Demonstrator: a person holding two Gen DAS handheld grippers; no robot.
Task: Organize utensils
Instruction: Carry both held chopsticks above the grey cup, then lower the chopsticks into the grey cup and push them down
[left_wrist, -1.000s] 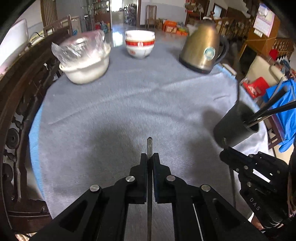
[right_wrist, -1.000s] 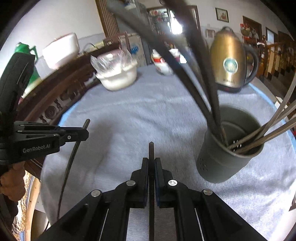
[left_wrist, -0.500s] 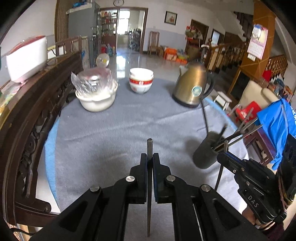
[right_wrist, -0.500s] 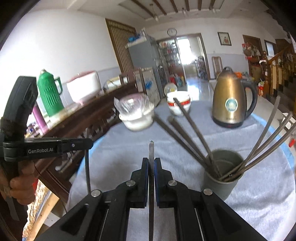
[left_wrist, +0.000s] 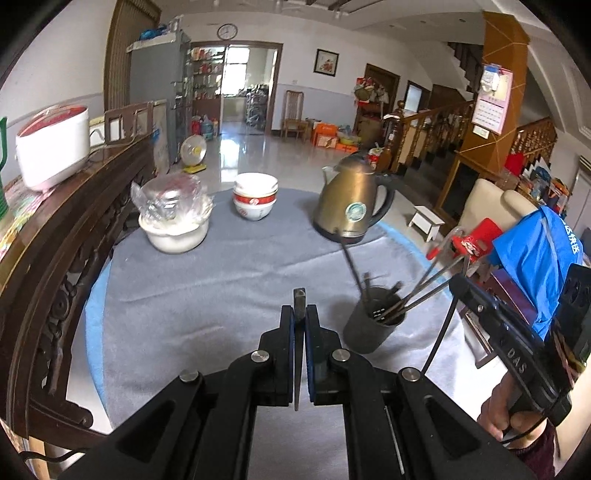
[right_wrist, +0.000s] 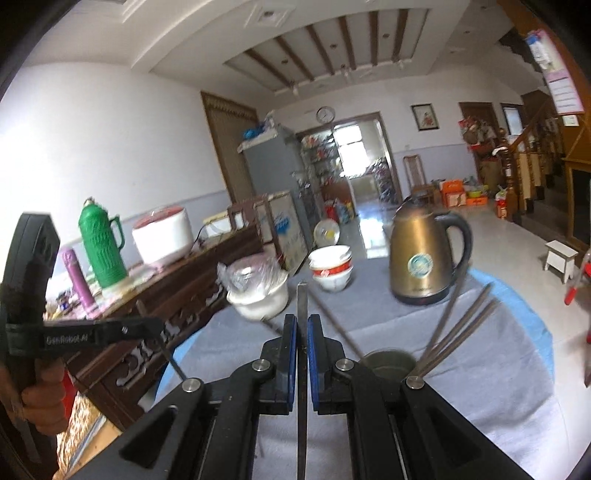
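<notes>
A: So, largest first. Round table (left_wrist: 207, 295) under grey cloth fills the lower middle of the left view; brass kettle (left_wrist: 349, 210), stacked bowls (left_wrist: 255, 201) and a wrapped white pot (left_wrist: 173, 225) sit at its far edge.

B: And the task items?

A: Dark utensil cup (left_wrist: 369, 325), right of centre, near the table's right edge, with several thin utensils fanned out of it. In the right view only its rim (right_wrist: 388, 360) shows behind the fingers.

B: Claws?

A: Left gripper (left_wrist: 300, 321) pinches a thin flat utensil (left_wrist: 299, 295), tip poking past the pads. Right gripper (right_wrist: 302, 332) is likewise pressed onto a second thin utensil (right_wrist: 302, 295). Both held above the cloth, apart from the cup.

B: Risks?

A: Judgement only: the cup is crowded and the leaning utensils splay widely. A lowered piece could strike them and tip the cup off the edge. Also, narrow pinch; a knock could twist the utensil loose.
</notes>
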